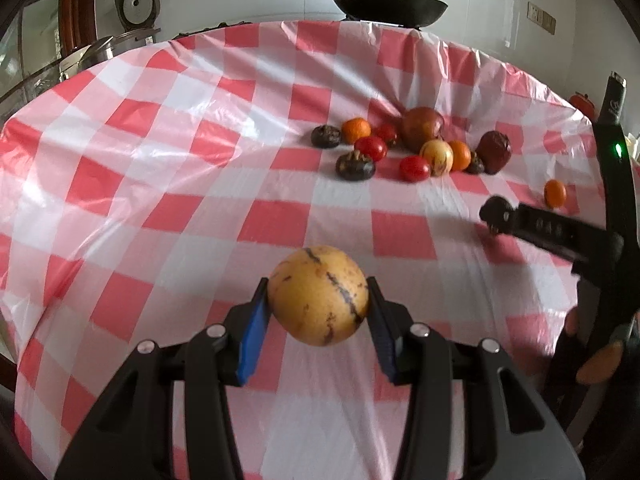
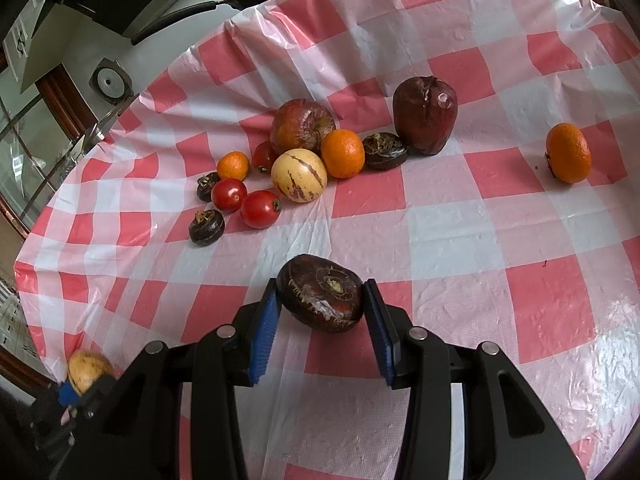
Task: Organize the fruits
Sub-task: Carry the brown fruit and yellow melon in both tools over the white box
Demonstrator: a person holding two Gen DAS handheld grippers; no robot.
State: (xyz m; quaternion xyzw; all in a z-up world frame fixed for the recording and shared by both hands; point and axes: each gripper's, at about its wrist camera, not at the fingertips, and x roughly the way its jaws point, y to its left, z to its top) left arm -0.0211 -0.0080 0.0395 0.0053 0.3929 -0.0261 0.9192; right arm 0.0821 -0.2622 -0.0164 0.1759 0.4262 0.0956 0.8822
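Observation:
My left gripper (image 1: 318, 300) is shut on a yellow pepino melon (image 1: 318, 295) with dark streaks, held above the checked tablecloth (image 1: 168, 168). My right gripper (image 2: 322, 300) is shut on a dark brown water chestnut (image 2: 322, 293), also above the cloth. A cluster of fruit lies further back: a second pepino (image 2: 299, 175), a red apple (image 2: 302, 126), a dark red apple (image 2: 425, 114), tangerines (image 2: 343, 153), tomatoes (image 2: 260, 209) and several water chestnuts (image 2: 206, 227). One tangerine (image 2: 569, 153) lies apart at the right. The left gripper with its melon (image 2: 89, 372) shows at the right wrist view's lower left.
A black wok (image 1: 394, 2) stands beyond the table's far edge, with metal pots (image 1: 100, 50) at the far left. The right gripper's body (image 1: 552, 232) reaches in from the right edge of the left wrist view. The cloth hangs over the table's edges.

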